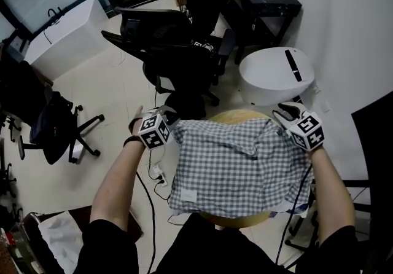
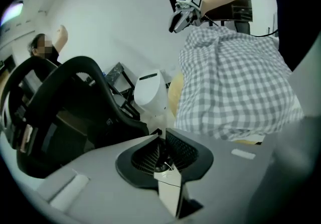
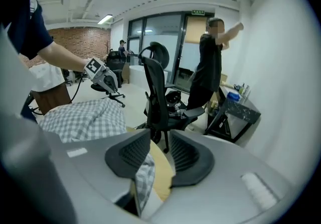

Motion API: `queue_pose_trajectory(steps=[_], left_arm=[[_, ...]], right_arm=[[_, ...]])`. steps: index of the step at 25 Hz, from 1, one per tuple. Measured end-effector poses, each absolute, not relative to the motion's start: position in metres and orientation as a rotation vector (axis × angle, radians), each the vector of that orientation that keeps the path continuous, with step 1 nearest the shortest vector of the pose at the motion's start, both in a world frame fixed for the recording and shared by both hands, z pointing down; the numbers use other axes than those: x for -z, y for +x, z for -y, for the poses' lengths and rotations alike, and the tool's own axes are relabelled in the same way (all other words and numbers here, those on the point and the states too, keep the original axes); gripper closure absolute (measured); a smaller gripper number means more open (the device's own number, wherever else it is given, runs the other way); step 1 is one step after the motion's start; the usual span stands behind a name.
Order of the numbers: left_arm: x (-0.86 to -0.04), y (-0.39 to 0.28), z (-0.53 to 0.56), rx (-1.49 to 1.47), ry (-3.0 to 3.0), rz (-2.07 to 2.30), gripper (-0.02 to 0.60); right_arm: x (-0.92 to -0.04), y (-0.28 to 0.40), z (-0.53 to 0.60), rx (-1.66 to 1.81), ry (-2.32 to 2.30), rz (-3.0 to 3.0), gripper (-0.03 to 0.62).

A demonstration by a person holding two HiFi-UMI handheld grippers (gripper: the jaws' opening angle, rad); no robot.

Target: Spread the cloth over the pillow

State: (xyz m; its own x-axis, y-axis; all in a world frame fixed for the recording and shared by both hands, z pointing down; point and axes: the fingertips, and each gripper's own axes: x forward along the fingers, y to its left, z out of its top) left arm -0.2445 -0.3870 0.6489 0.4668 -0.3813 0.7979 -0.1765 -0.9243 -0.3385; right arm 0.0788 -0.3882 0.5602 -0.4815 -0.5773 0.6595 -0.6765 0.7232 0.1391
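Head view: checked cloth [image 1: 236,165] lies spread over a raised bulk on a round wooden top [image 1: 236,115]. The pillow itself is covered, and only the mound shows. Both bare forearms reach forward from the lower edge, one along each side of the cloth. The left gripper [image 1: 166,111] sits just off the cloth's far left corner, wrist angled inward, with a dark band on the wrist. The right gripper [image 1: 284,112] sits at the far right corner, pointing forward and down. A black office chair [image 1: 178,51] and a white bin [image 1: 273,73] stand beyond the top.

Left gripper view: jaws nearly pressed together, tips meeting, no cloth between them. The cloth [image 2: 235,82] hangs to the right, clear of the pads. The opposite gripper [image 2: 176,23] shows at the cloth's far corner, on an outstretched arm.

Right gripper view: jaws spread, with a clear gap between the pads. A cloth edge [image 3: 145,178] lies low beside the left-hand pad, by the wooden top [image 3: 163,168], and is not pinched. The rest of the cloth mounds at left, with the left gripper [image 3: 111,85] beyond it. A standing person [image 3: 208,67] is behind the chair [image 3: 158,92].
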Motion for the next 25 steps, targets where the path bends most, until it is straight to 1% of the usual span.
queue_pose_trajectory(steps=[4,8,11,14,17,20,23,25], left_arm=[[-0.609,-0.239,0.332,1.345,-2.498,-0.392,0.551],[-0.595,-0.242,0.259,1.338,-2.506,-0.313,0.551],[-0.603,-0.246,0.202,1.388,-2.522,-0.254,0.517],[-0.621,-0.245,0.145,1.438,-2.553,-0.187,0.490],[-0.638,-0.242,0.101,1.485,-2.560,-0.137,0.422],[-0.655,-0.239,0.068,1.529,-2.549,-0.116,0.376],[-0.671,-0.237,0.048,1.571,-2.522,-0.112,0.345],[-0.680,-0.237,0.045,1.581,-2.499,-0.156,0.344]], right_arm=[[-0.512,0.056,0.353,-0.056,0.889,2.316,0.465],[-0.478,0.031,0.299,0.060,0.796,2.387,0.465],[-0.467,0.016,0.254,0.133,0.726,2.407,0.465],[-0.475,0.008,0.202,0.183,0.645,2.390,0.465],[-0.494,0.003,0.155,0.202,0.575,2.363,0.465],[-0.516,-0.005,0.113,0.191,0.513,2.336,0.460],[-0.543,-0.010,0.081,0.217,0.453,2.299,0.451],[-0.563,-0.012,0.064,0.216,0.425,2.268,0.444]])
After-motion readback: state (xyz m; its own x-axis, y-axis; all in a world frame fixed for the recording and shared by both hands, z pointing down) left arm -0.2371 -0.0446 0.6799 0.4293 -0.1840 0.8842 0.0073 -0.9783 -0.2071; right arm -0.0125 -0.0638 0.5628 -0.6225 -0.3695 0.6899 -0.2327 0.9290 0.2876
